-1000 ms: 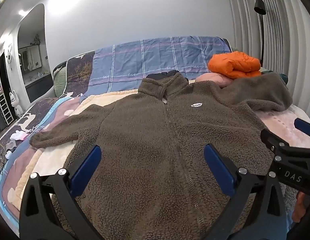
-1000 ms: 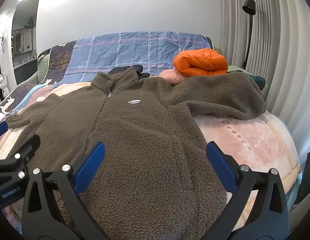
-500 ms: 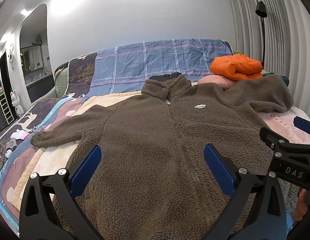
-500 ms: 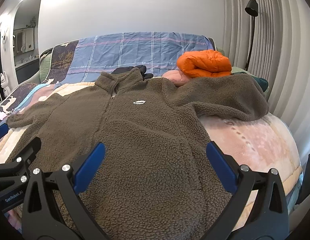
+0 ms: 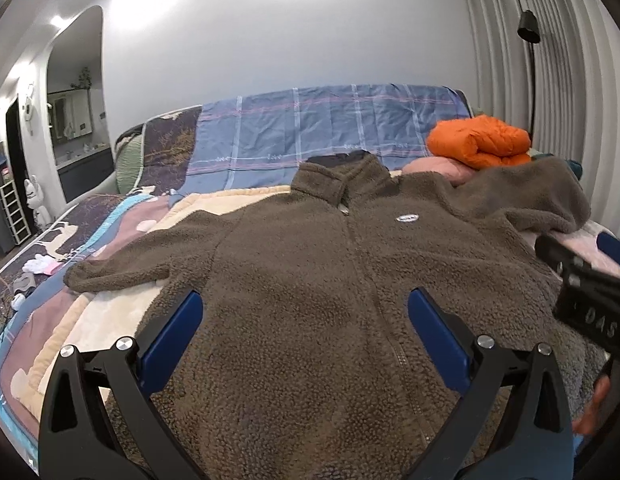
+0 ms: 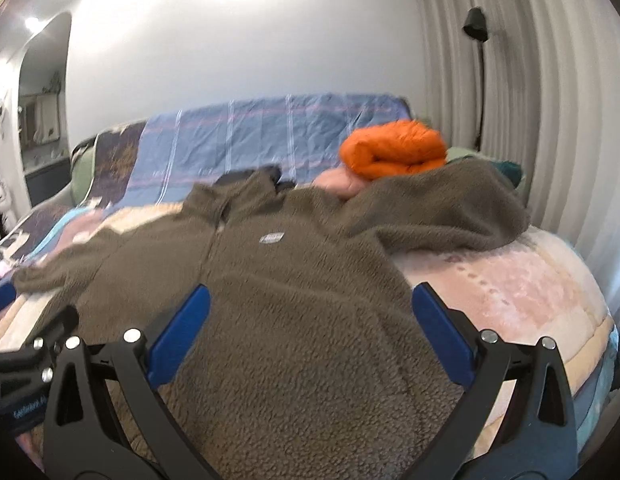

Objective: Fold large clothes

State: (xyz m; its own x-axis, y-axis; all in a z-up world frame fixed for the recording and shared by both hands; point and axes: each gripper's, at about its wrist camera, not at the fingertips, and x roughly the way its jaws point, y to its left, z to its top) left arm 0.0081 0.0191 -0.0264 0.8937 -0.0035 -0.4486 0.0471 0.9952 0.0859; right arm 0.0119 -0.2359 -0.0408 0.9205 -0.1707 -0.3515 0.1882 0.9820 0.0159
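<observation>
A large brown fleece jacket [image 5: 310, 288] lies front up and spread flat on the bed, collar toward the far wall; it also shows in the right wrist view [image 6: 293, 280]. Its left sleeve [image 5: 121, 268] stretches out to the left. Its right sleeve [image 6: 442, 212] lies bunched toward the pile at the back right. My left gripper [image 5: 305, 320] is open and empty, above the jacket's lower left part. My right gripper [image 6: 310, 320] is open and empty, above the lower right part. Each gripper shows at the edge of the other's view.
A folded orange puffer jacket [image 5: 478, 142] sits on a pink item at the back right. A blue plaid cover [image 5: 330, 128] drapes the headboard. Small white and pink items [image 5: 41, 266] lie at the bed's left edge. A floor lamp [image 6: 476, 32] and curtains stand on the right.
Both grippers have drawn back and risen slightly; the jacket sits lower and farther in both views. The right wrist view is blurred from motion. The jacket has not moved.
</observation>
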